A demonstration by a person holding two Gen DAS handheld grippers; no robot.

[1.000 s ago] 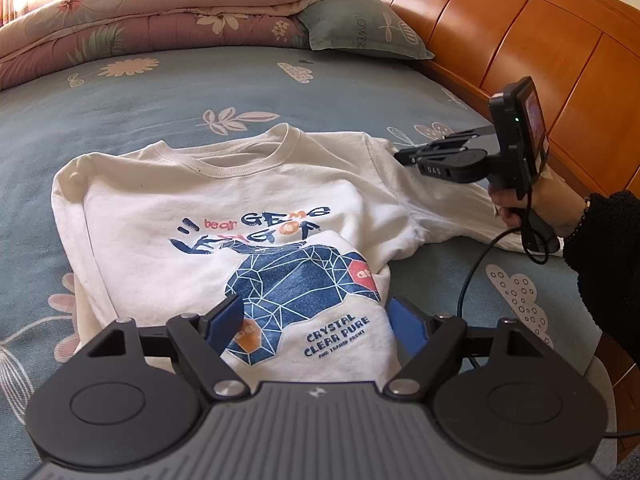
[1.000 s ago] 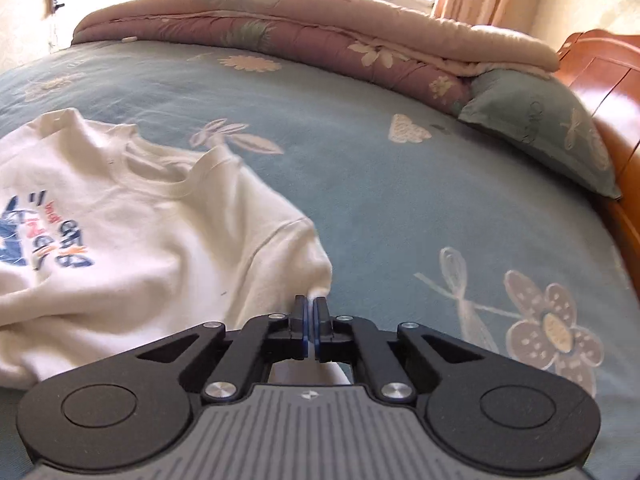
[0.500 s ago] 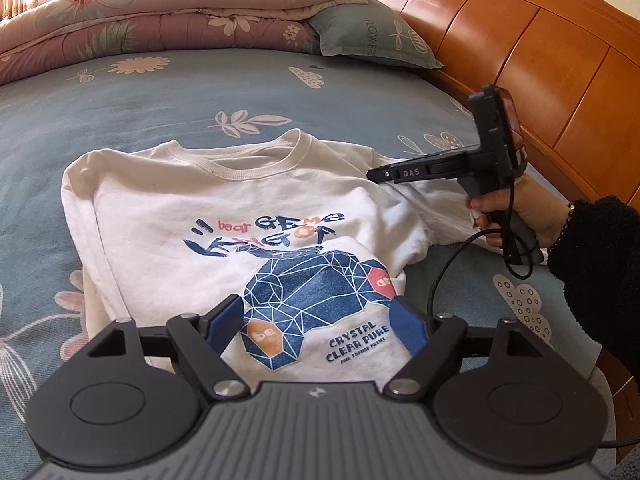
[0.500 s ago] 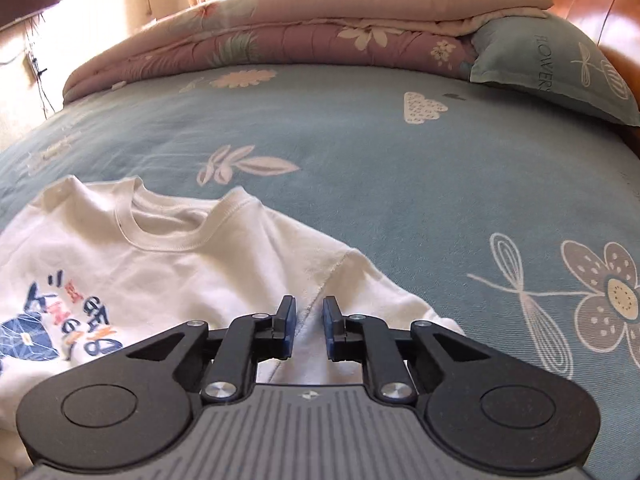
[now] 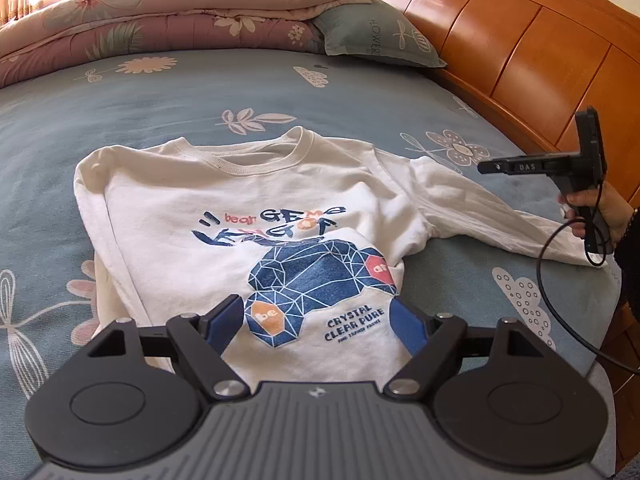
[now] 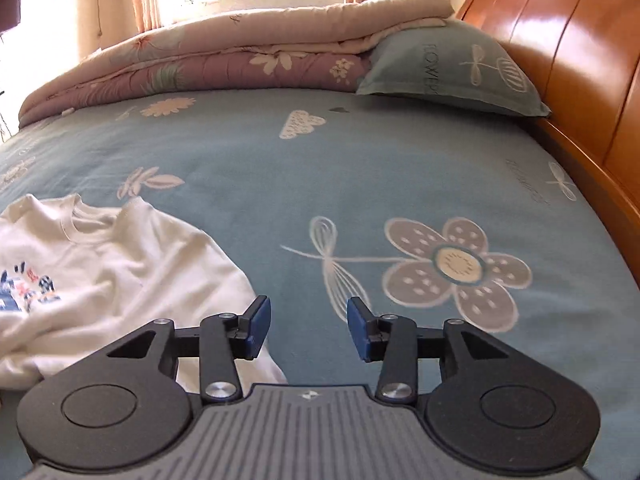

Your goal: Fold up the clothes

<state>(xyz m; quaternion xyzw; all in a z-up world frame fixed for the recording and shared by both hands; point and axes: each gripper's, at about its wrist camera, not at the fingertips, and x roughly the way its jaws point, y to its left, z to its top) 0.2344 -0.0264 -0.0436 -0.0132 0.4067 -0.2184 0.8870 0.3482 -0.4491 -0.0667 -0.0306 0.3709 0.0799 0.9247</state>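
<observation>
A blue-green bedsheet [image 5: 192, 92] printed with pale flowers and leaves is seen covering the bed, with a wooden headboard [image 5: 532, 40] along its far right side, a folded pink and cream quilt [image 5: 168, 12] laid across the back, and a grey-green pillow [image 5: 380, 36] set against the quilt's end. A white long-sleeved sweatshirt [image 5: 168, 216] is spread front-up on the sheet, its ribbed neckline turned toward the quilt. On its chest a dark blue faceted figure with orange patches is printed, with blue and orange lettering above it and small blue lettering below. One sleeve is folded in along the body on the picture's left; the other sleeve [image 5: 480, 208] is stretched out flat toward the headboard side. The lower hem is folded up over the print's lower part. The left gripper [image 5: 318, 320] is held over the near edge of the sweatshirt, its blue pads set wide apart with the printed fabric visible between them but not pinched. The right gripper [image 6: 307, 326] is held beside the outstretched sleeve; its jaws are opening, nothing is clamped between them, and only bare sheet is seen in the gap, while the white fabric lies just under and beside its left finger. In the left wrist view the right gripper [image 5: 486, 168] is seen above the sleeve's end, gripped by a hand [image 5: 596, 212] in a dark cuff.
</observation>
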